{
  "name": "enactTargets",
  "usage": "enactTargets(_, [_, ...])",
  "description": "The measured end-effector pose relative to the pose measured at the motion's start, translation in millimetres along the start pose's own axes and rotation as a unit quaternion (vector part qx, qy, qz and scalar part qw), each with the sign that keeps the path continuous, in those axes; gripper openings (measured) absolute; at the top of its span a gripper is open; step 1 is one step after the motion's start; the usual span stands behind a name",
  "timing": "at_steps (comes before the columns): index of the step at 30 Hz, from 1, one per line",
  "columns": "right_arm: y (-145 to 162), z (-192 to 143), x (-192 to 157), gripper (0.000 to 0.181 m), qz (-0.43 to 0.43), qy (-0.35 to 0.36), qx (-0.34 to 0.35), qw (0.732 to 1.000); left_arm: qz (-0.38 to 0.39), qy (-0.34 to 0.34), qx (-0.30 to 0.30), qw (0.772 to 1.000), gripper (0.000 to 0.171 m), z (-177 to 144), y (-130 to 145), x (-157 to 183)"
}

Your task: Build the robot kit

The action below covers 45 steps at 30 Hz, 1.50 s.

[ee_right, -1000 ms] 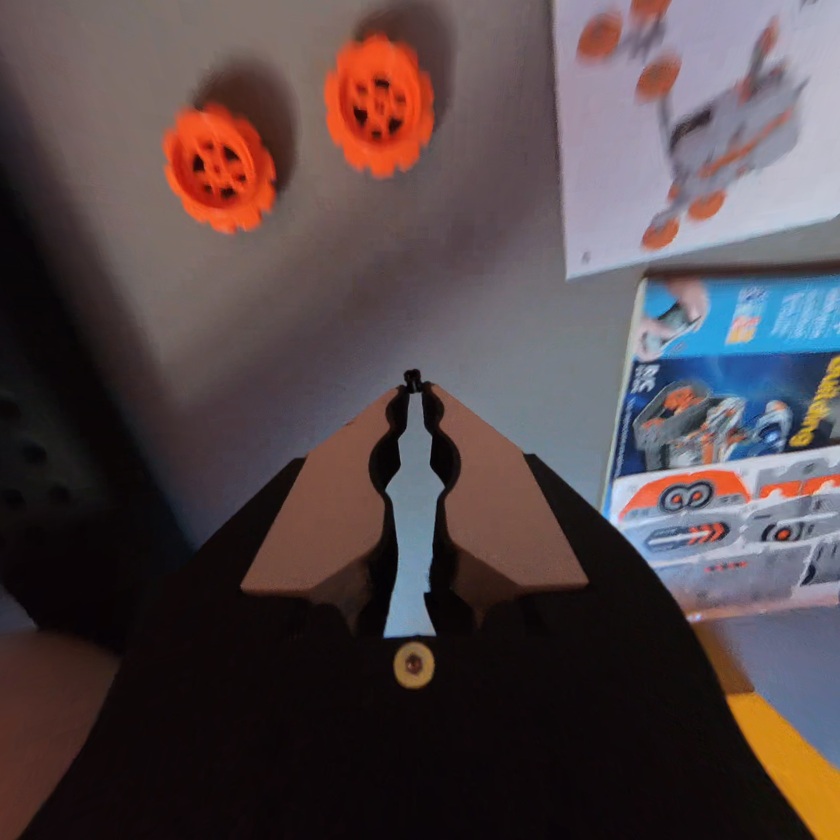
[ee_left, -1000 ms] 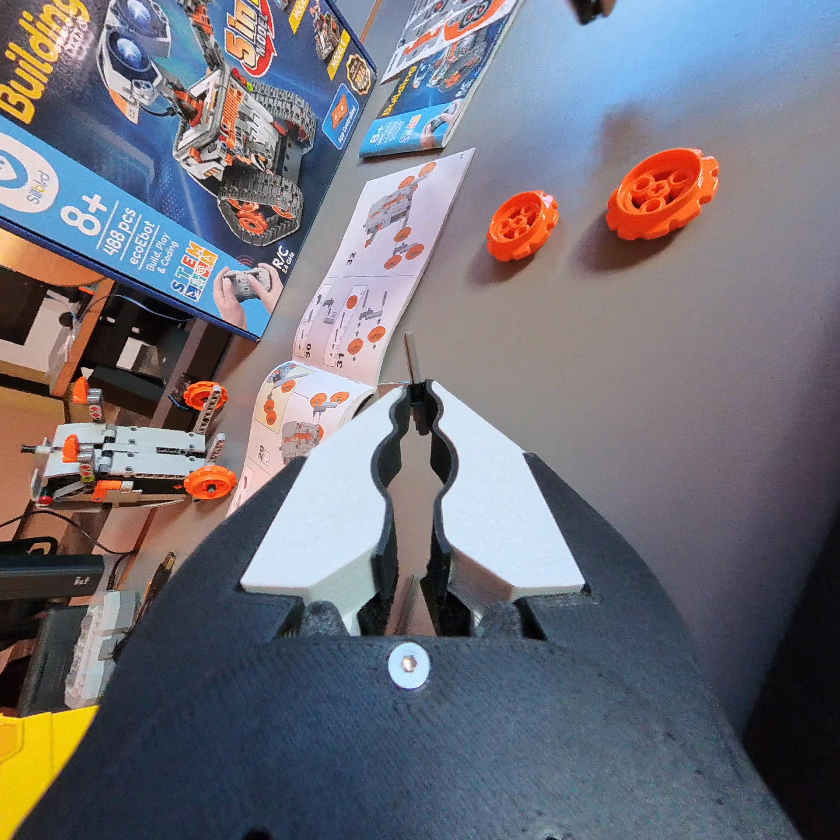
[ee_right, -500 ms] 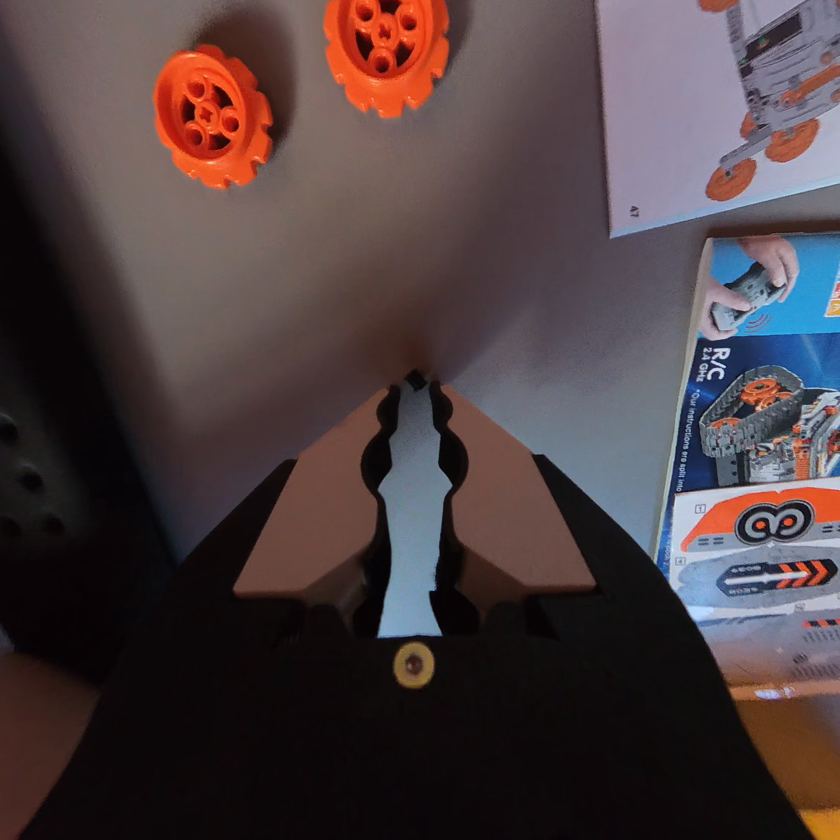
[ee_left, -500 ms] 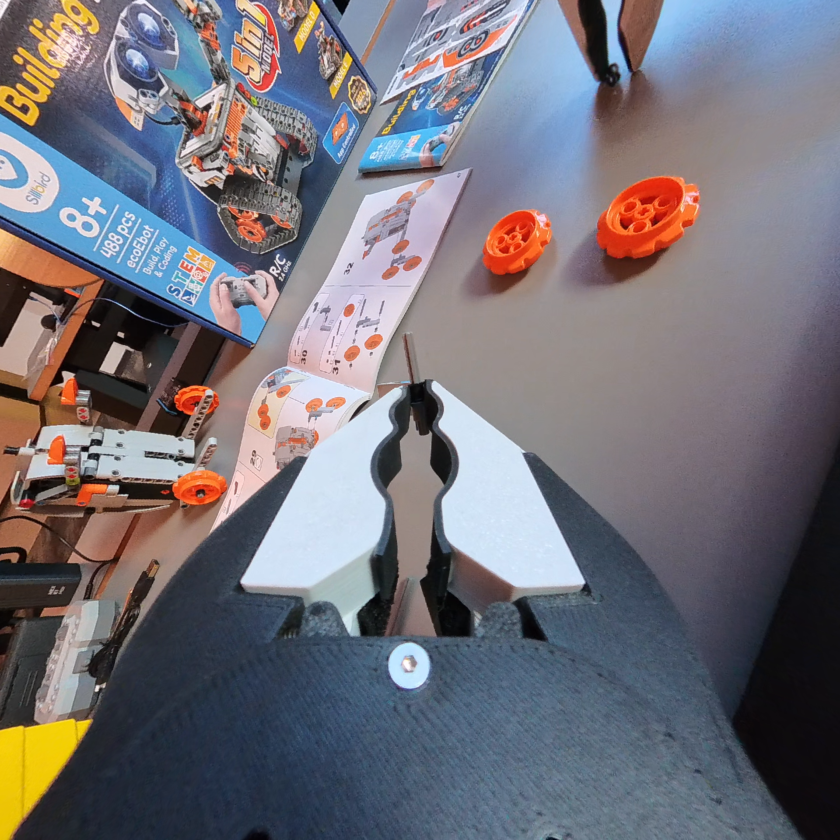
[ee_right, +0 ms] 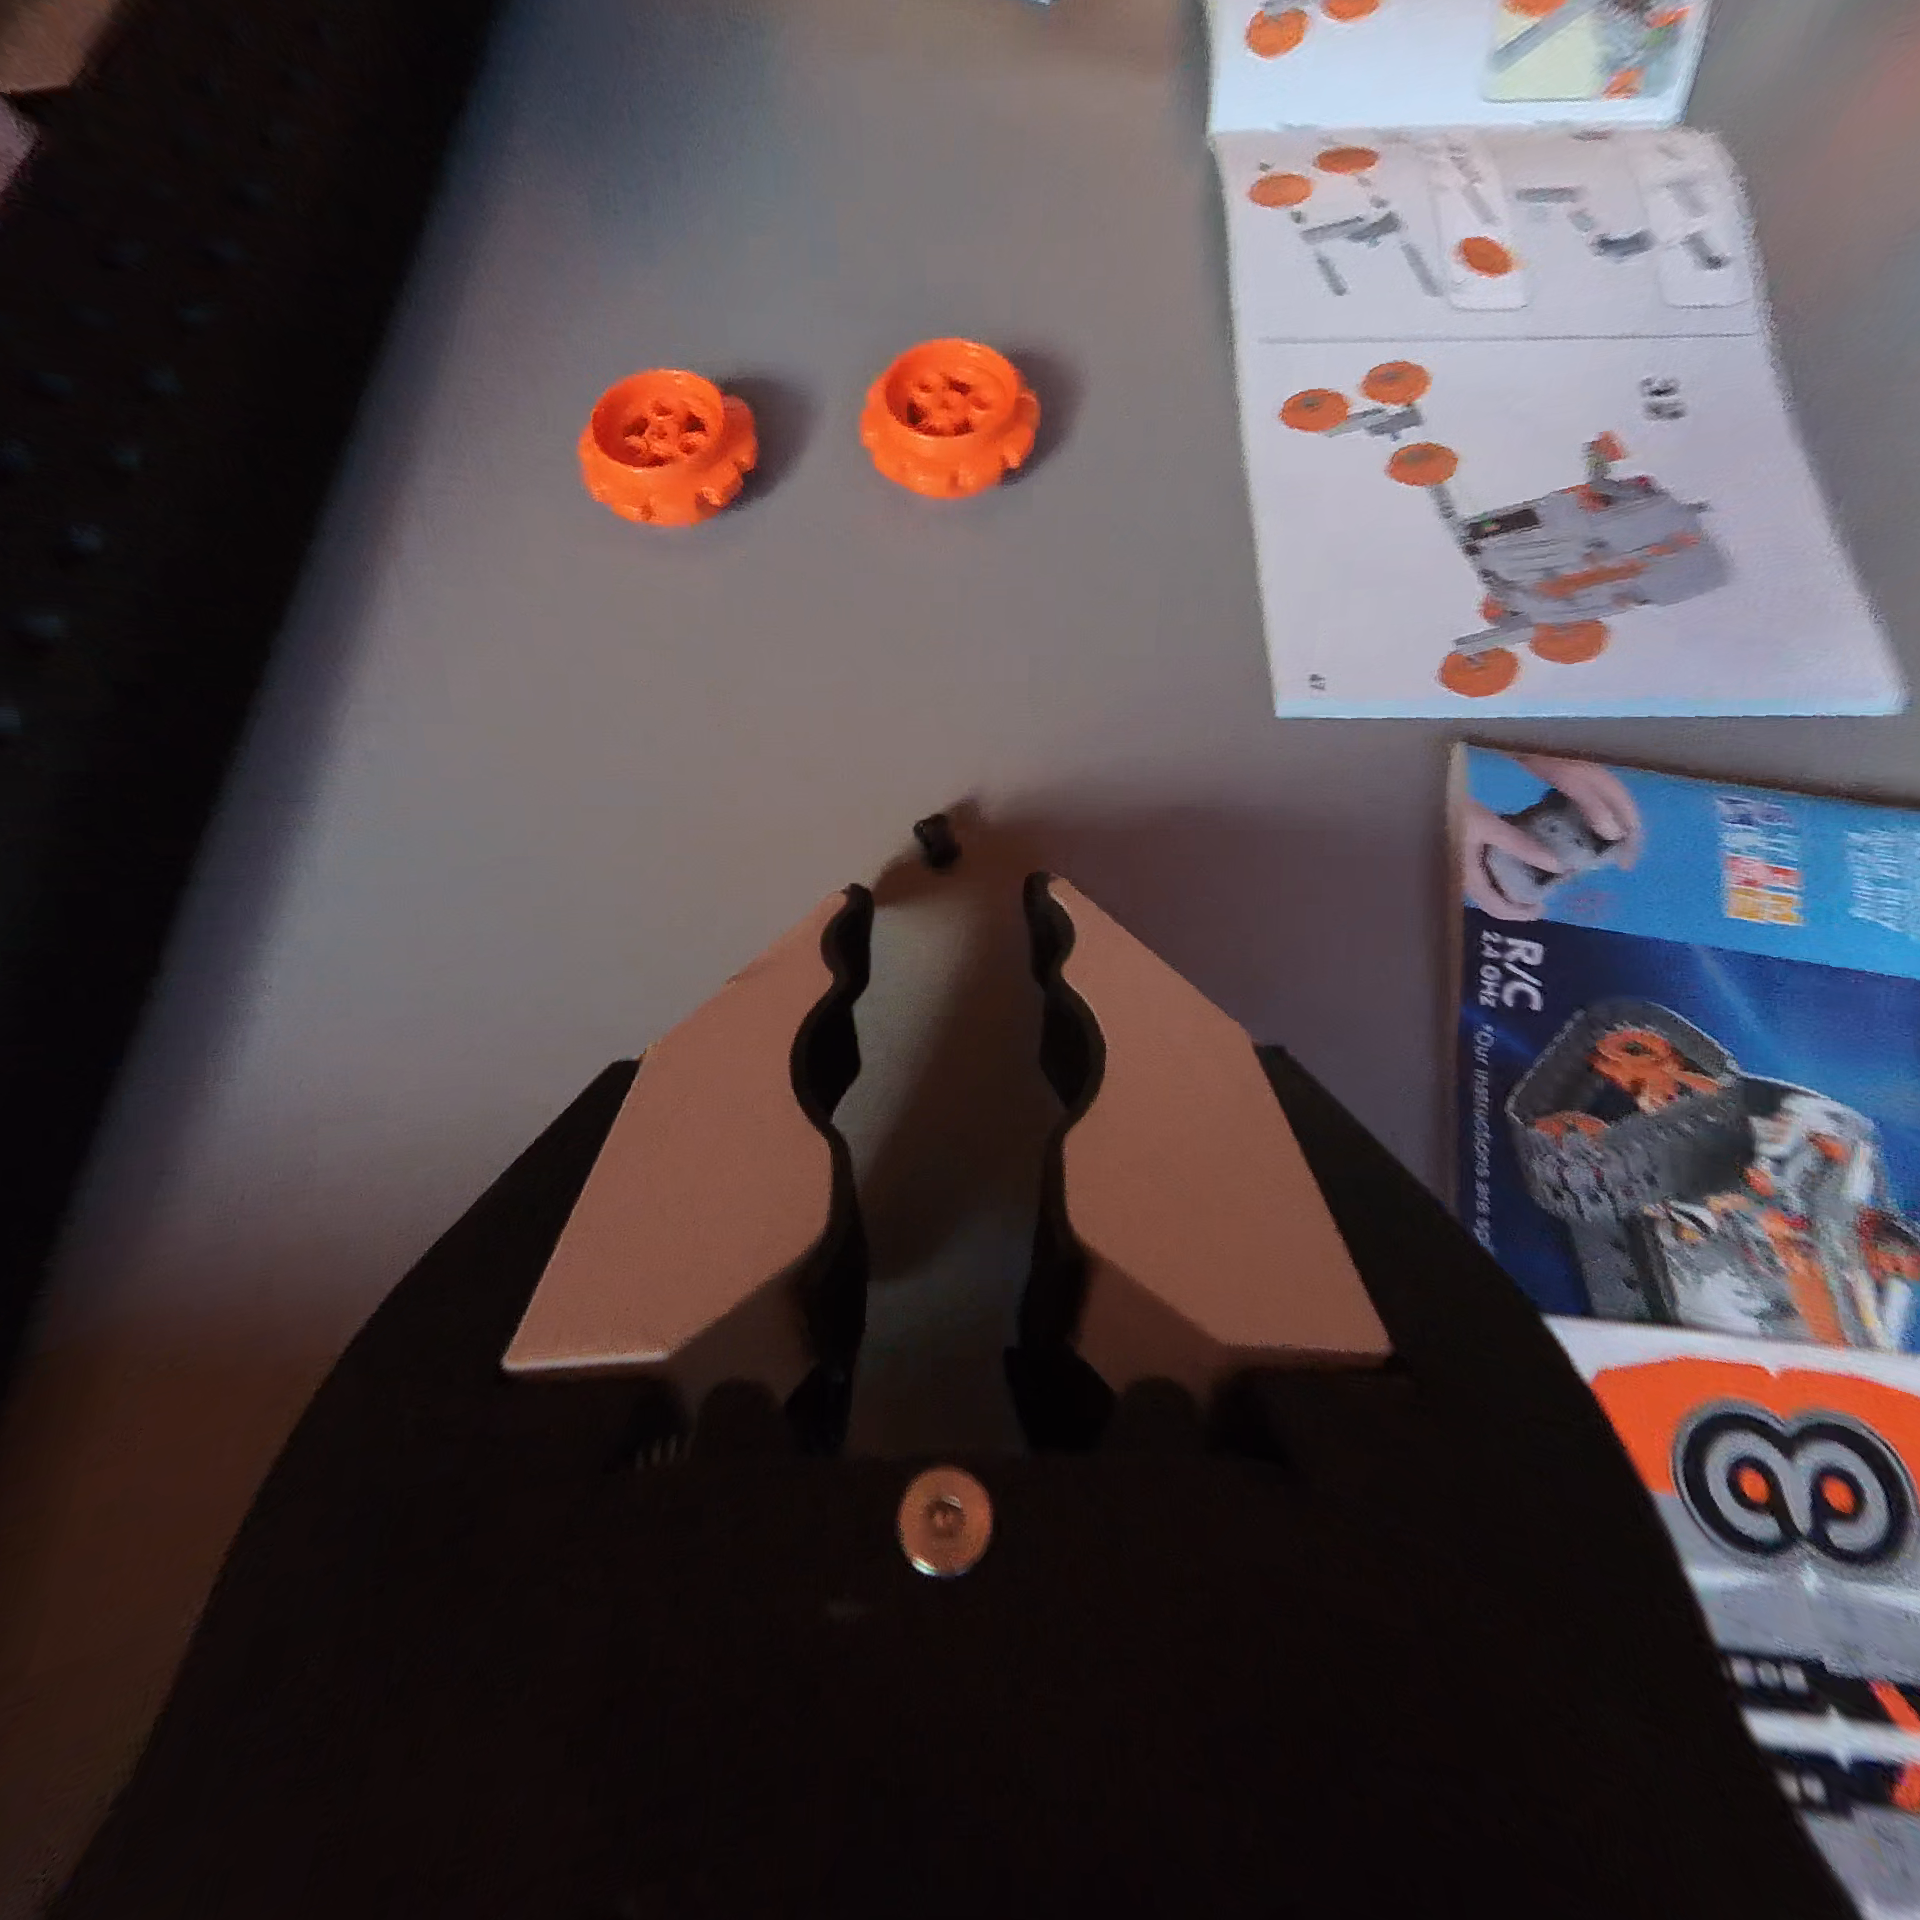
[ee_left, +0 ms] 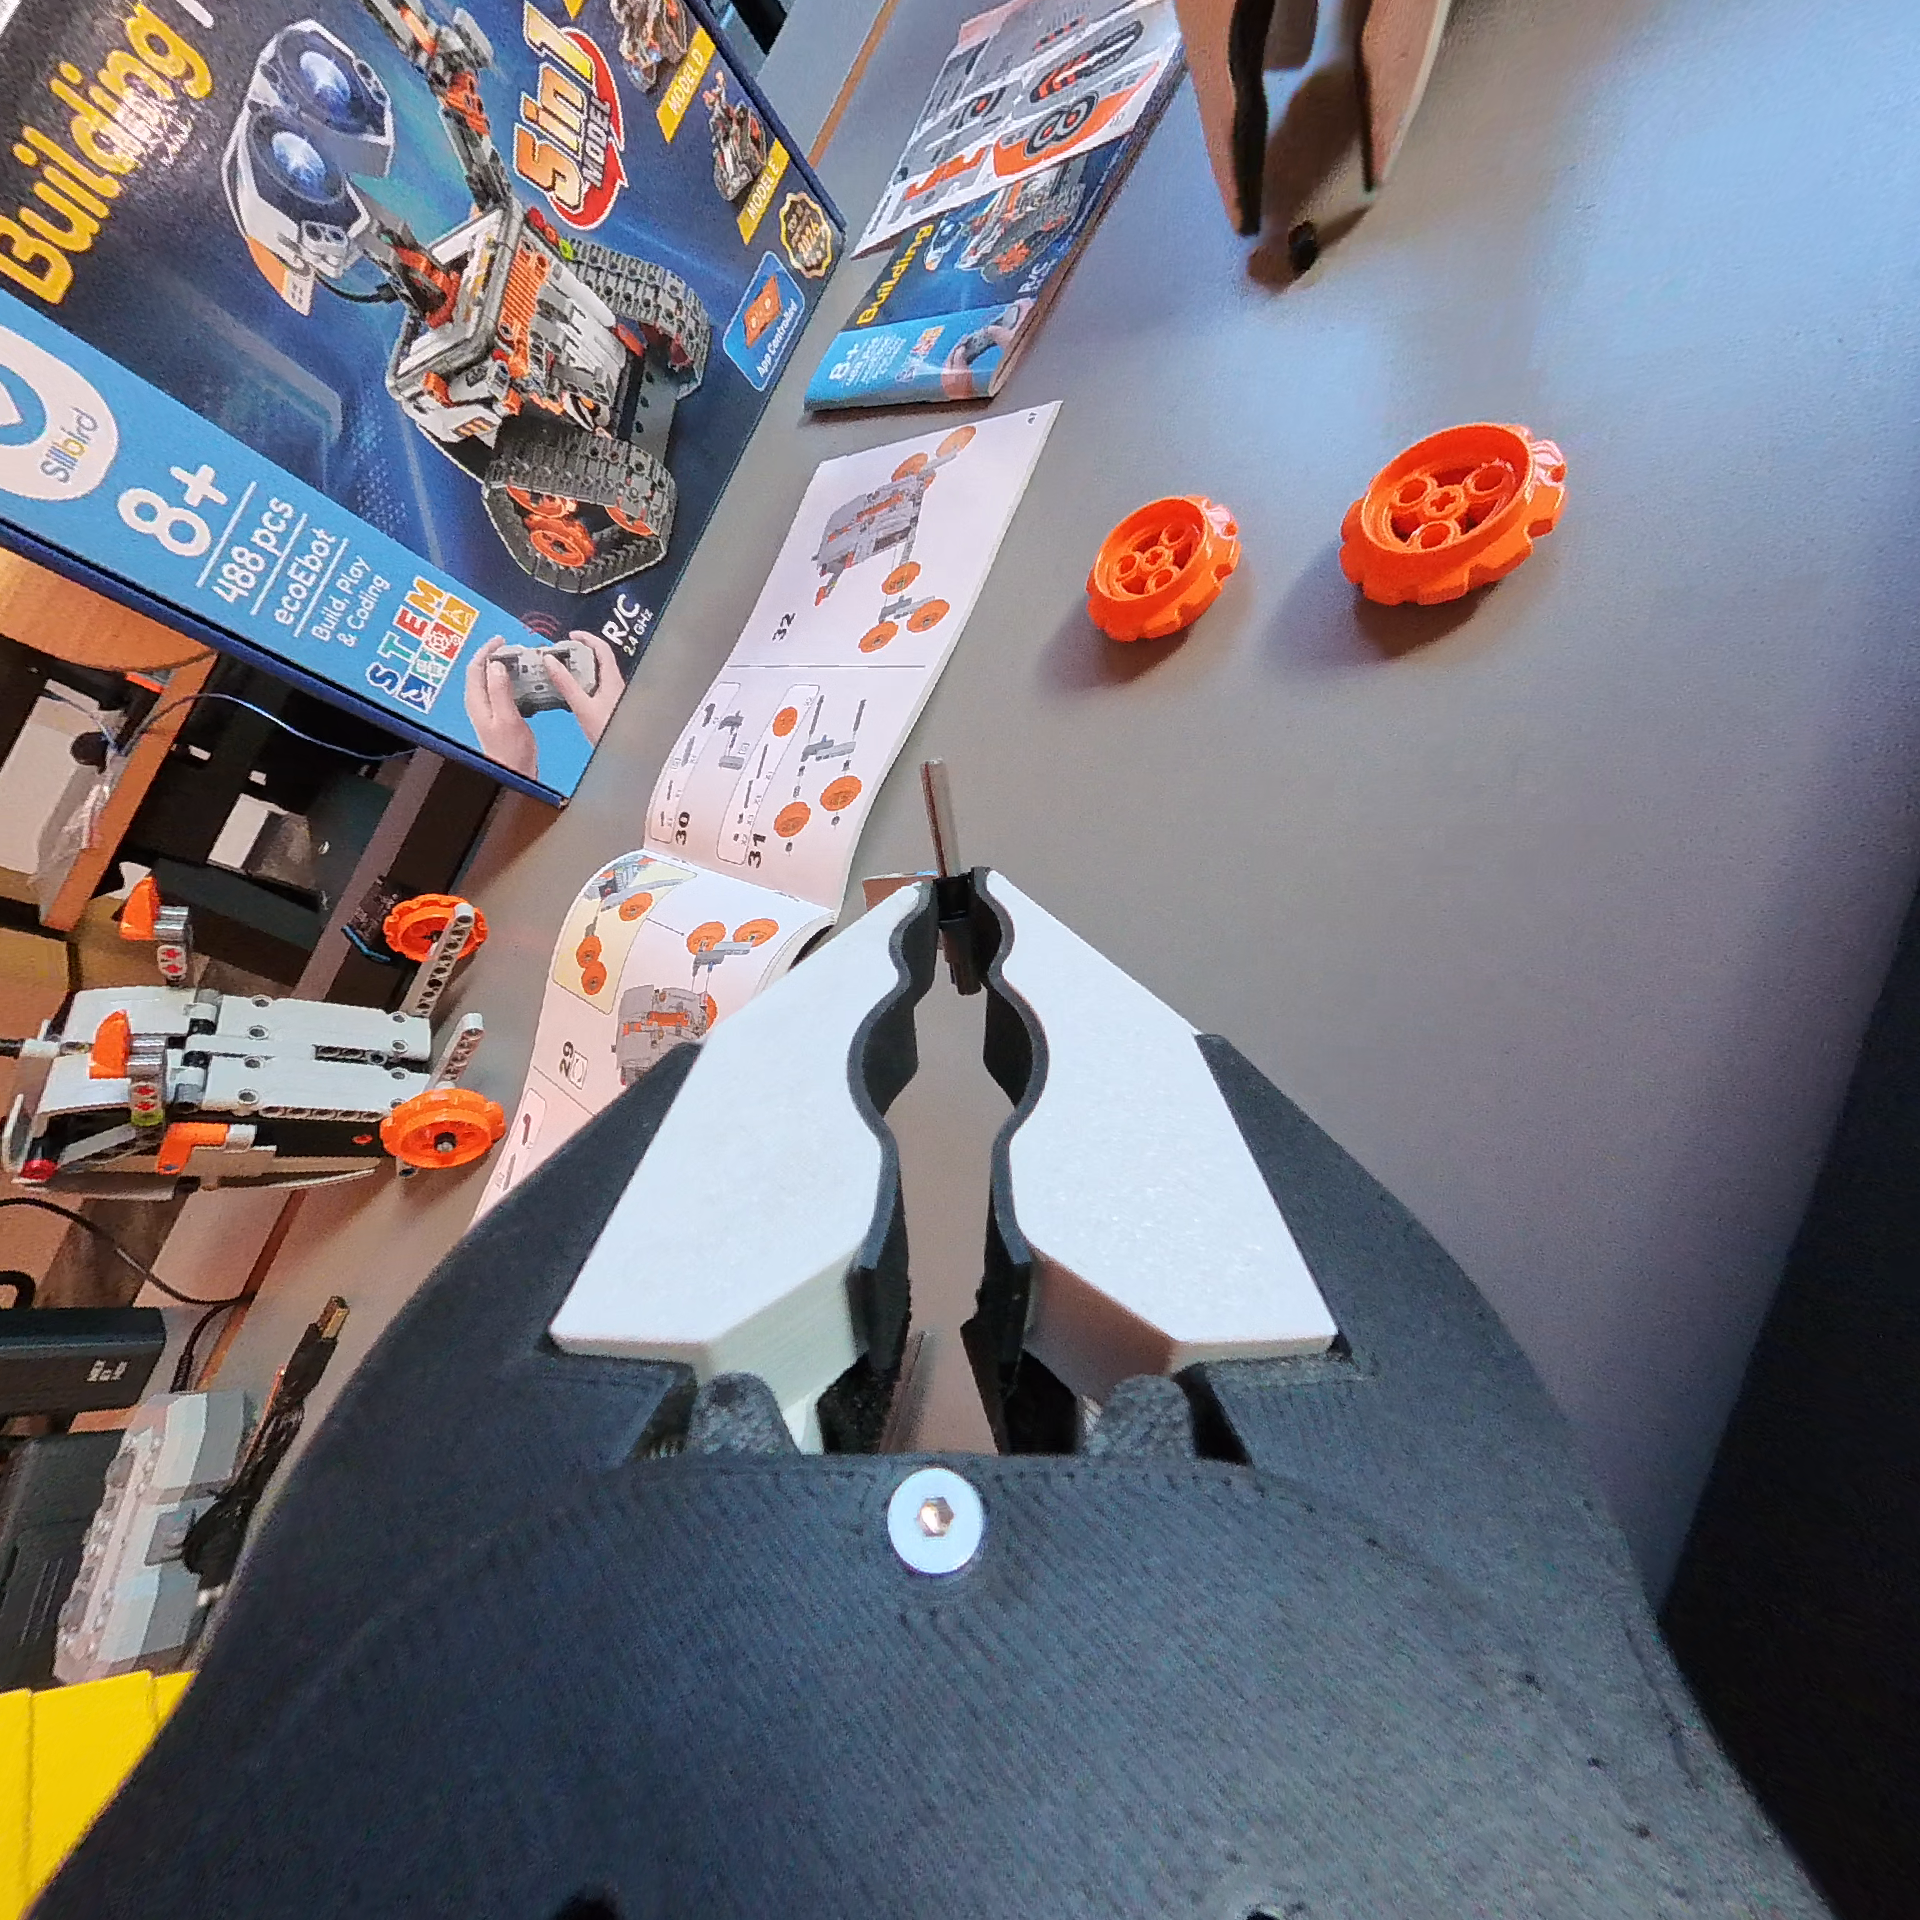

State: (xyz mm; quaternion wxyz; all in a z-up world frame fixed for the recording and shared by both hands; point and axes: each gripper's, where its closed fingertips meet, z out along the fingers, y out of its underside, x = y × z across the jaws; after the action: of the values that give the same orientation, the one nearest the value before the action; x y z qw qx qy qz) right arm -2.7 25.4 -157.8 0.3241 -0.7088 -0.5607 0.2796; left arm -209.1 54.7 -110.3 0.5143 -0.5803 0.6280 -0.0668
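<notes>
My left gripper (ee_left: 956, 894) is shut on a thin grey axle rod (ee_left: 940, 821) that sticks out past the fingertips, above the grey table (ee_left: 1455, 935). My right gripper (ee_right: 945, 894) is open and holds nothing. A small black piece (ee_right: 935, 836) lies on the table just beyond its fingertips. The left wrist view shows the right gripper (ee_left: 1304, 197) at the top, with the black piece (ee_left: 1301, 244) below its tips. Two orange toothed wheels (ee_left: 1162, 566) (ee_left: 1449, 514) lie flat on the table between the grippers. They also show in the right wrist view (ee_right: 665, 447) (ee_right: 948, 418).
An open instruction booklet (ee_left: 831, 644) lies left of the left gripper's tips. A closed blue booklet (ee_left: 997, 208) and a large blue kit box (ee_left: 364, 312) lie farther back. A partly built white, grey and orange model (ee_left: 229, 1070) sits at the far left. Some 25 centimeters of space lies between my two pairs of fingers.
My right gripper was shut on the small black piece, lowered it to the table, then opened and drew back, leaving it there. My left gripper kept its hold on the axle rod.
</notes>
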Motion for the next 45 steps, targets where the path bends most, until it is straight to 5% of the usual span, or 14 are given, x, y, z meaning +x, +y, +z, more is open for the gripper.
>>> enactTargets(16, [-5.2,10.0,-1.2,0.006,-0.032,-0.052,-0.013,0.998,-0.005,-0.006,-0.019,1.0,0.003,4.7,7.7,-2.9])
enactTargets(19, [8.5,-7.4,1.2,0.005,-0.036,-0.01,-0.113,0.993,-0.009,-0.01,-0.015,1.0,0.003,2.8,6.4,-4.8])
enactTargets(22, [39.1,-45.9,-3.0,0.005,-0.058,0.023,-0.324,0.944,-0.011,-0.013,-0.01,1.0,0.002,0.9,4.2,-6.5])
enactTargets(26, [66.6,-85.3,-7.5,0.006,-0.058,0.034,-0.543,0.837,-0.015,-0.016,0.0,1.0,0.002,-2.6,0.0,-9.0])
enactTargets(29, [83.4,-98.8,-8.2,0.006,-0.062,0.03,-0.638,0.767,-0.014,-0.02,0.01,1.0,0.003,-7.8,-4.3,-9.8])
enactTargets(32, [87.7,-96.6,-11.4,0.005,-0.047,0.031,-0.663,0.746,-0.016,-0.023,0.023,0.999,0.002,-12.0,-9.1,-10.4])
enactTargets(41, [83.2,-93.0,-17.6,0.015,-0.006,0.03,-0.646,0.763,-0.019,-0.014,0.037,0.999,0.002,-14.9,-14.9,-7.3])
enactTargets(45, [67.2,-106.0,-22.8,0.018,0.042,0.035,-0.561,0.826,-0.022,-0.012,0.041,0.999,0.002,-16.3,-16.0,-7.6])
